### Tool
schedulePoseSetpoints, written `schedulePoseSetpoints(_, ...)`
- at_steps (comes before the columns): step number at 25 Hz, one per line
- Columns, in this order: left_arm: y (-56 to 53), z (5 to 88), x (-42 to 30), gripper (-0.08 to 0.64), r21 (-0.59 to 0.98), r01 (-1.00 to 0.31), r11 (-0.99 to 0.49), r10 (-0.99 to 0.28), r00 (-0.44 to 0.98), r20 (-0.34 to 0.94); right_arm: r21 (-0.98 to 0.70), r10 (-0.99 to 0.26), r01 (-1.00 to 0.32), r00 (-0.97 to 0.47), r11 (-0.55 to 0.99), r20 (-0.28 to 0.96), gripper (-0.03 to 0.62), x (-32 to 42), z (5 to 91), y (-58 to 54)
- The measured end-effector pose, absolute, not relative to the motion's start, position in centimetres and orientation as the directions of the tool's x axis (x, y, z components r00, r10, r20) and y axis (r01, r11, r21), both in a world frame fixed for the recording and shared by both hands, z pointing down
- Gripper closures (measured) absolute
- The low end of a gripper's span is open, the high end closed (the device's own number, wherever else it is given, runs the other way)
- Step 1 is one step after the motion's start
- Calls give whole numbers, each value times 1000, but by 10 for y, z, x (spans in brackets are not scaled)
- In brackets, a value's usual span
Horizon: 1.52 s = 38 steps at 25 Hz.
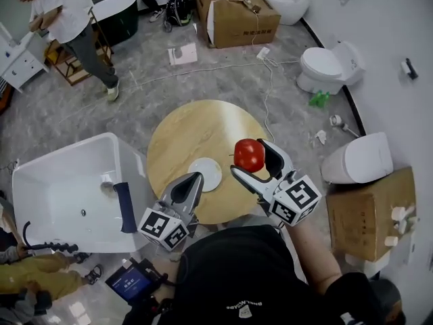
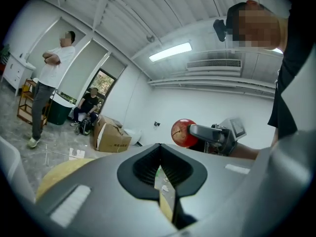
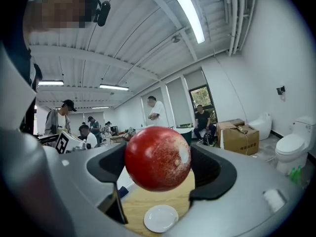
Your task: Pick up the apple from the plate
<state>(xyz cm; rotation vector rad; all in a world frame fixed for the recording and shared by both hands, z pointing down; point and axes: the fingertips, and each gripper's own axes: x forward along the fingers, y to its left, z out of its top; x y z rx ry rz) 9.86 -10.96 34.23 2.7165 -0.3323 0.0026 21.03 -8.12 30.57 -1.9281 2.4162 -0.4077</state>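
Centrally, the red apple [image 1: 249, 154] sits clamped between the two jaws of the right gripper [image 1: 249, 158], one jaw pressing on each side of the fruit. It hangs in the air over the right part of the round wooden table [image 1: 193, 128], clear of the tabletop and apart from the plate [image 1: 212, 172]. In the right gripper view the apple fills the space between the dark jaw pads, with the white plate and the pale wood showing below it.

The plate, small and white, lies flat on the table toward its near edge, a little left of the apple.

The left gripper [image 1: 195, 179] hovers at the near edge of the table with its jaws pressed together on each other; its tip overlaps the left rim of the plate in the head view. Whether it touches the plate cannot be told. The left gripper view shows the closed jaws in the foreground and, beyond them, the apple in the other gripper's hold.

Around the table, on the grey floor: a white tub [image 1: 64, 185] just beside the left edge, a white toilet [image 1: 326, 66] beyond the far right, a cardboard box [image 1: 238, 13] at the far side, and a standing person [image 1: 66, 15] at the far left.
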Motion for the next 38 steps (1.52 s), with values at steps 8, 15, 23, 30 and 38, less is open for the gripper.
schedulePoseSetpoints(8,-99,329,140,540,356,-142,-924,-137,990,39,-239,-986,-962,-152,132,66,184,239,284,-40)
schedulePoseSetpoints(15,-84,330,167,540,347,-85,-934,-77,996,35,-266,-995,-961,-94,78,47,184,266,287,-13)
schedulePoseSetpoints(23,-80,329,174,540,350,-67,-934,-55,997,45,-278,-997,-959,-66,50,50,186,273,294,-7)
schedulePoseSetpoints(30,-80,328,173,540,353,-83,-932,-67,996,57,-282,-997,-958,-74,60,37,187,273,294,-9)
schedulePoseSetpoints(38,-79,329,170,540,346,-85,-935,-68,996,59,-286,-995,-955,-91,77,38,187,272,294,-9)
